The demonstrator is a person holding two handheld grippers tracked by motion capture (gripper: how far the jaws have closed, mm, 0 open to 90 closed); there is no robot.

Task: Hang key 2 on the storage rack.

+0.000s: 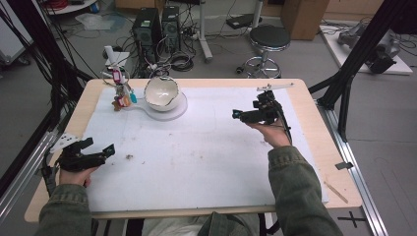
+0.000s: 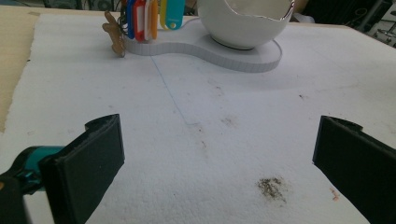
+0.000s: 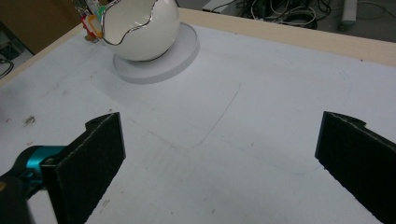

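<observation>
The white mat [image 1: 206,152] is covering the table [image 1: 322,142] and carrying everything else. The white bowl [image 1: 161,93], jagged-rimmed, is sitting upright on a white stand [image 1: 179,109] at the mat's far left. Coloured key tags [image 1: 123,93] are hanging just left of the bowl. The right gripper [image 1: 236,115] is hovering right of the bowl, jaws apart and gripping nothing. The left gripper [image 1: 101,147] is resting well nearer the person than the bowl, jaws apart and likewise unloaded.

A black stool [image 1: 268,38] and two computer towers [image 1: 156,27] stand on the floor beyond the surface's far edge; a wooden stick [image 1: 336,191] lies near its right front corner.
</observation>
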